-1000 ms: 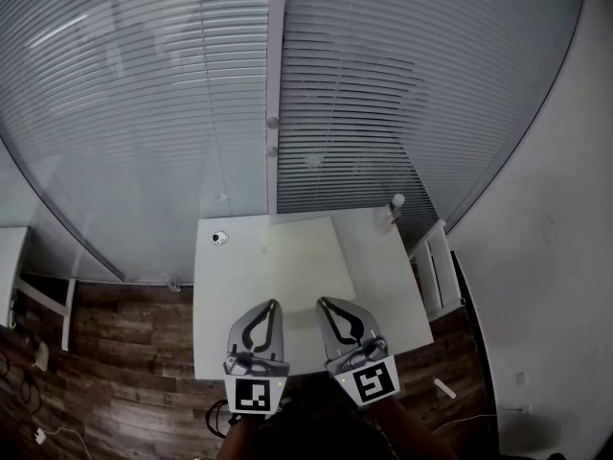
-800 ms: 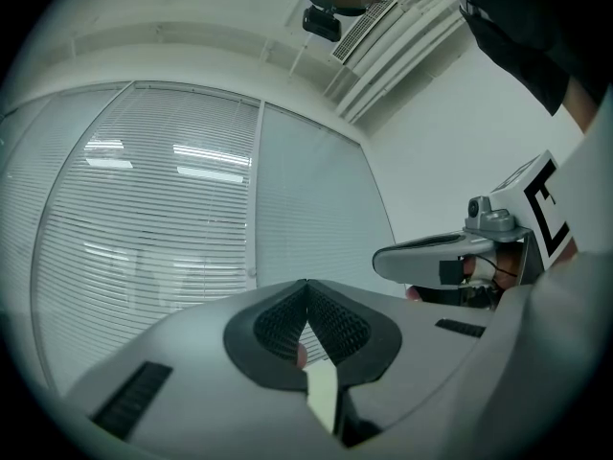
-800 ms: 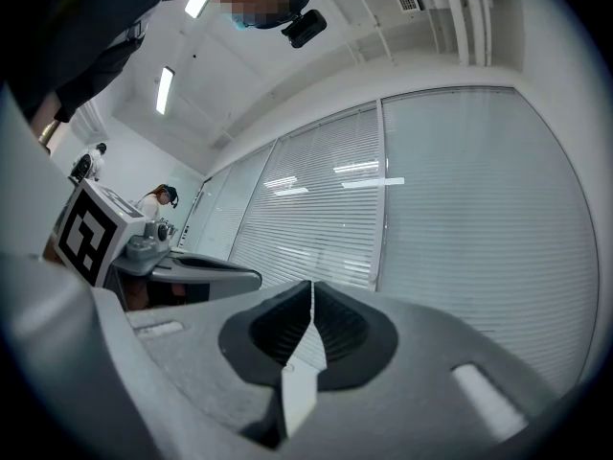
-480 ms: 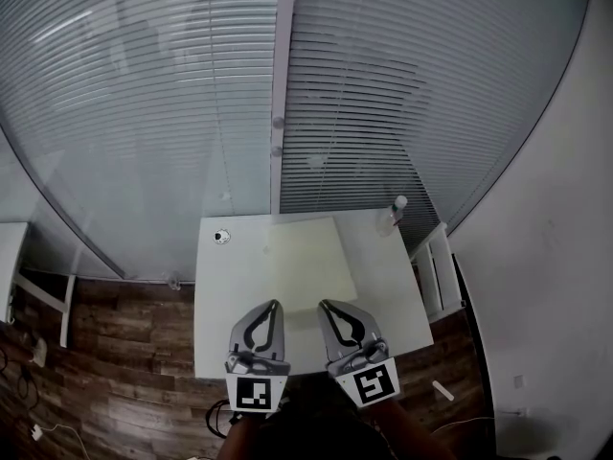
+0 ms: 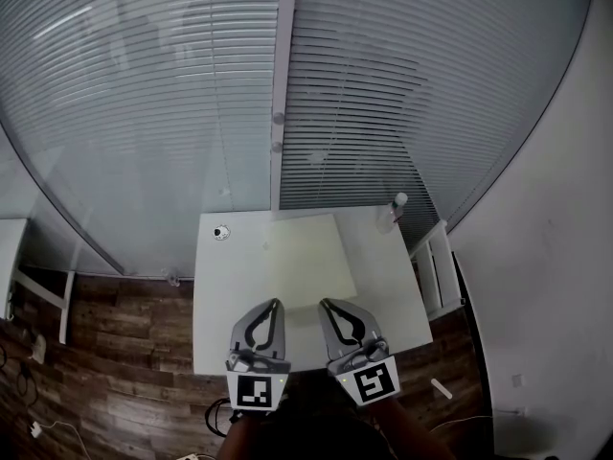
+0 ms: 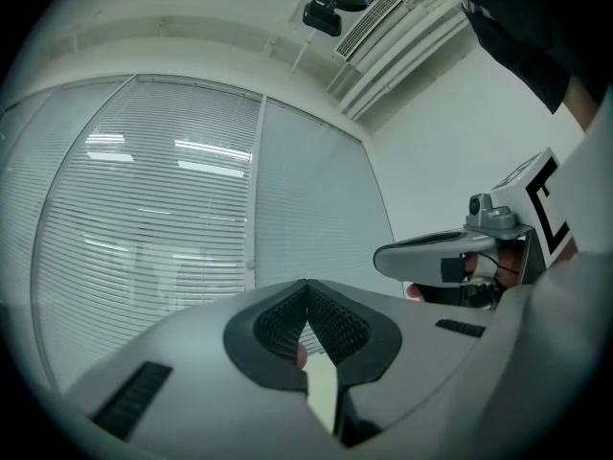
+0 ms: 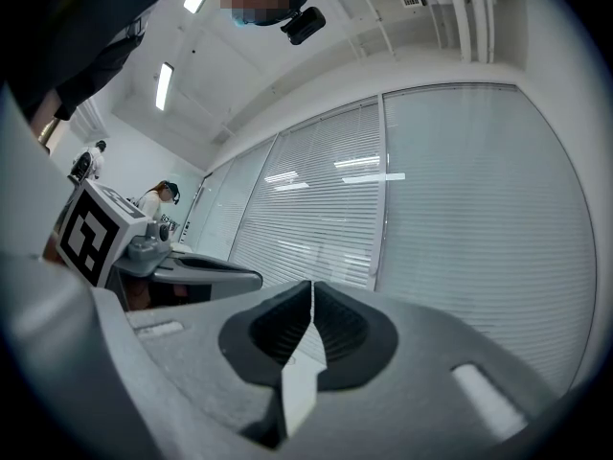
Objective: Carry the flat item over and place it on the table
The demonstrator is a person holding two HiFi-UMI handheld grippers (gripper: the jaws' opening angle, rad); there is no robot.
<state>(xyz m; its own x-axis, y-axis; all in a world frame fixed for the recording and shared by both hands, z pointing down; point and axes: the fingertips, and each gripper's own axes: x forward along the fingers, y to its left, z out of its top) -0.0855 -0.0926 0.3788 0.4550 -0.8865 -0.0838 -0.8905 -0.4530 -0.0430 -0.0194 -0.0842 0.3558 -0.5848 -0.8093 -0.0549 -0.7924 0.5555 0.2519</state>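
The flat item, a pale cream sheet (image 5: 305, 255), lies on the white table (image 5: 222, 305), toward its back middle. Both grippers hover side by side over the table's front edge, short of the sheet. My left gripper (image 5: 275, 305) is shut with its tips touching and nothing between them; in the left gripper view its closed tips (image 6: 306, 284) point up at the blinds. My right gripper (image 5: 326, 304) is likewise shut and empty, and its tips (image 7: 311, 284) meet in the right gripper view. Neither touches the sheet.
A clear bottle (image 5: 394, 208) stands at the table's back right corner and a small round object (image 5: 221, 233) at the back left. A white rack (image 5: 436, 268) stands right of the table. Glass walls with blinds (image 5: 287, 94) lie behind, wooden floor (image 5: 115, 353) to the left.
Both grippers stay shut and in the same place. The head view has drifted only slightly, with the table a touch higher in the picture.
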